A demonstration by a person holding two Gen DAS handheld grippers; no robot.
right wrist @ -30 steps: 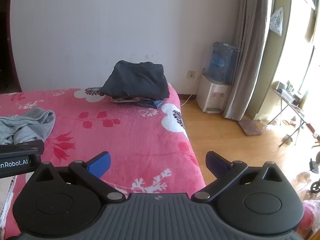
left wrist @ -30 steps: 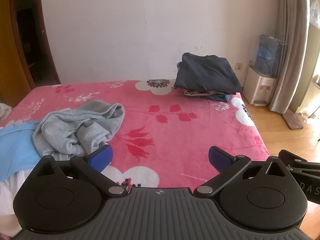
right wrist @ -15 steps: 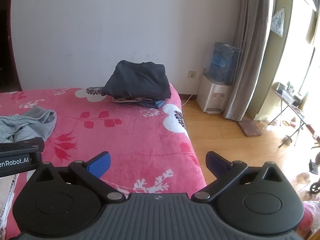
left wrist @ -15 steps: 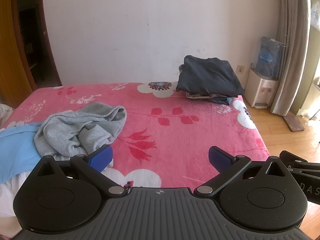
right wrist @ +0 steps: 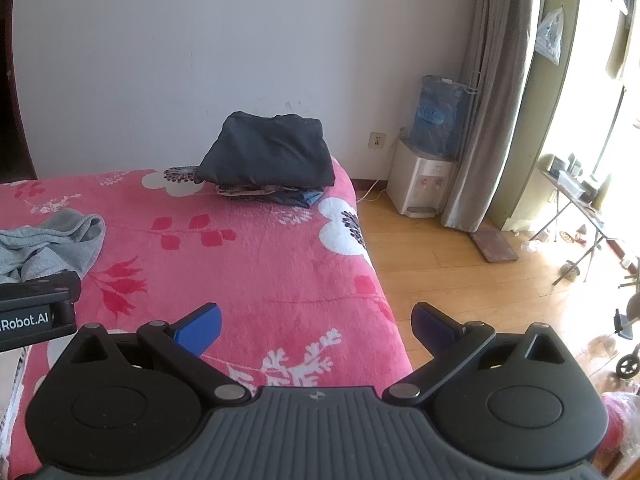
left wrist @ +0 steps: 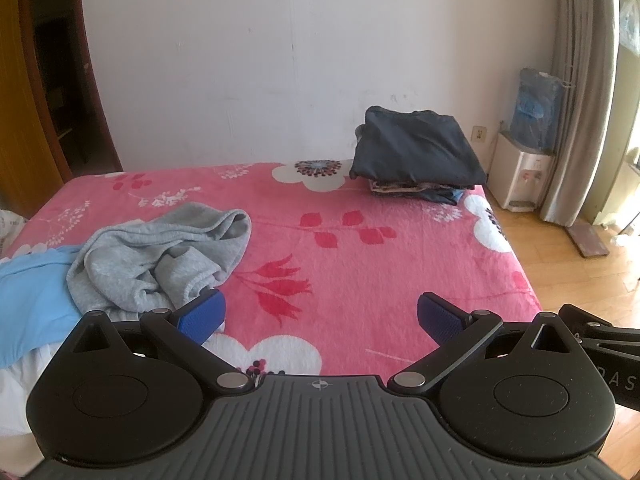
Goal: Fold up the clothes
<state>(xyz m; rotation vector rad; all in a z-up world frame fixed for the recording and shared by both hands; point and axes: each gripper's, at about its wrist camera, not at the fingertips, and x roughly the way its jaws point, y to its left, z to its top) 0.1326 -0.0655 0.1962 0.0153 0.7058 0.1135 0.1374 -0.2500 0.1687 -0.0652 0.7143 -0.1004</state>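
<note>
Bed with pink floral cover fills the space ahead of both sets of fingers. Folded stack, dark garment on top, sits at the far corner, well beyond the fingers and close to the bed edge on the right.

Next job looks like the grey sweatshirt, crumpled in a heap just ahead of the left gripper's left finger, overlapping a light blue garment further left. From the right wrist view only its edge shows, far left of the right gripper.

Both grippers spread wide, nothing held, both hovering above the bed.

Risks from here:
- Sweatshirt lies on the blue garment. A deep pinch likely catches both layers, and the blue one gets dragged along.
- Heap is bunched; sleeves and hem can't be told apart from here. Grabbing a random fold probably gives a twisted spread, and the fold comes out lopsided.
- Right gripper is well off to the right, nearly over the bed edge and wood floor. A long cross-reach to the sweatshirt risks clashing with the left gripper.
- Plush cover may snag under a low finger and lift with the cloth.
- Dragging cloth toward the far corner could knock the stack, which already sits near the edge.
</note>
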